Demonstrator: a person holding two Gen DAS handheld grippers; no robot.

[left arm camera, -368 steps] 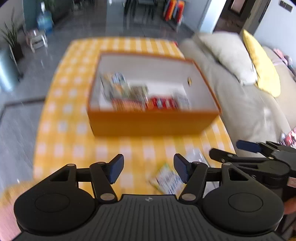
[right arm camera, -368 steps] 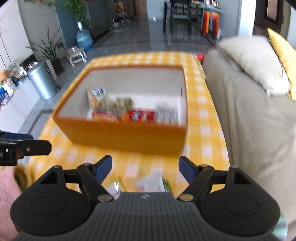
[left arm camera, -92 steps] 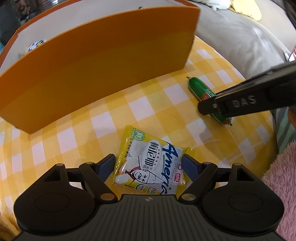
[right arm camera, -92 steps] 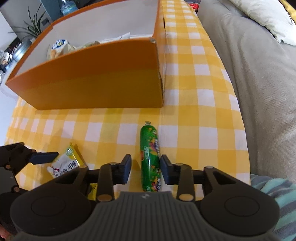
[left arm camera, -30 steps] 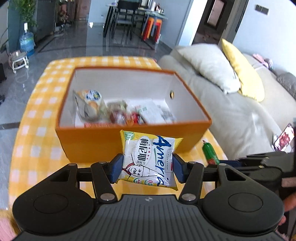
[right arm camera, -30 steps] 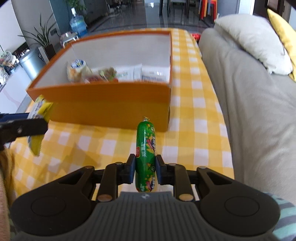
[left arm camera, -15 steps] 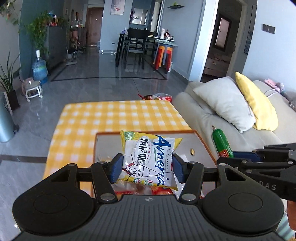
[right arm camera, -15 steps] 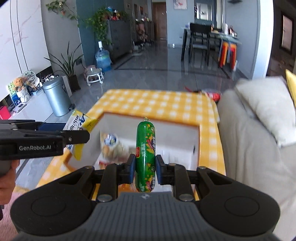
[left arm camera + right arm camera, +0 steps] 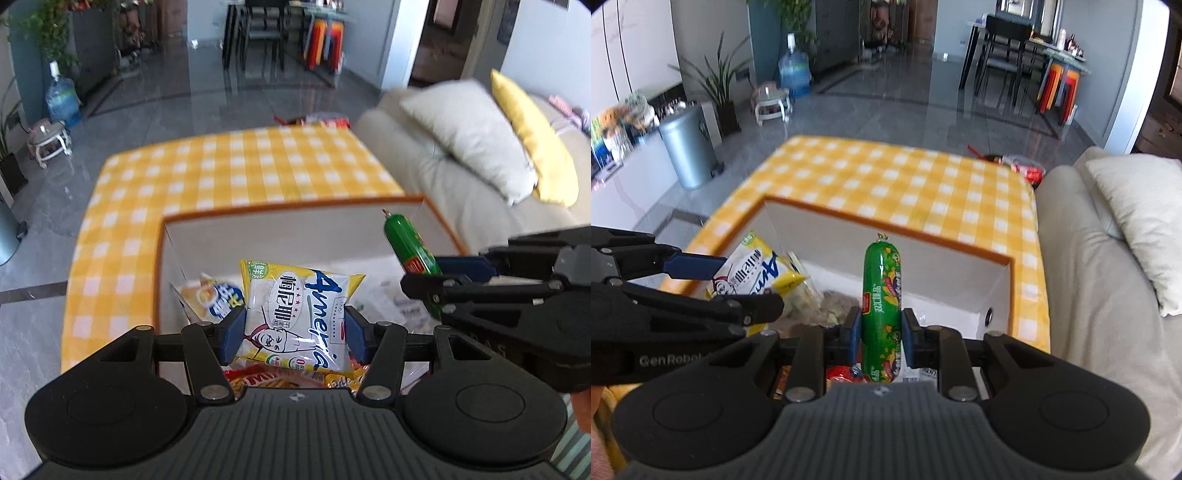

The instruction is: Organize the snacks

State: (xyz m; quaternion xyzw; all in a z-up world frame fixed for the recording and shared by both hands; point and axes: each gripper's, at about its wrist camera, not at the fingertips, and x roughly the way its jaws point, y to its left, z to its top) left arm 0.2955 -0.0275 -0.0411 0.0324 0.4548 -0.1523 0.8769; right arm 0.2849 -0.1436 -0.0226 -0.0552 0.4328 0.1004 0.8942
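left tongs [image 9: 294, 329] clamp yellow snack packet [image 9: 297, 314] btwn pads, over orange box [image 9: 280, 216] on bench [image 9: 229, 173]. right tongs [image 9: 878, 334] pinch green sausage stick [image 9: 881, 295] upright, also above box.

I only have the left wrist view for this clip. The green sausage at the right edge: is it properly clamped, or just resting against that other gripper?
Observer: Clamped. The right gripper is shut on the green sausage, pads pressing both sides.
Operator: How does it sit?
Observer: Upright, its knotted tip pointing away from the camera, over the orange box.
Operator: Anything beside the table that I miss?
Observer: A grey bin stands on the floor to its left.
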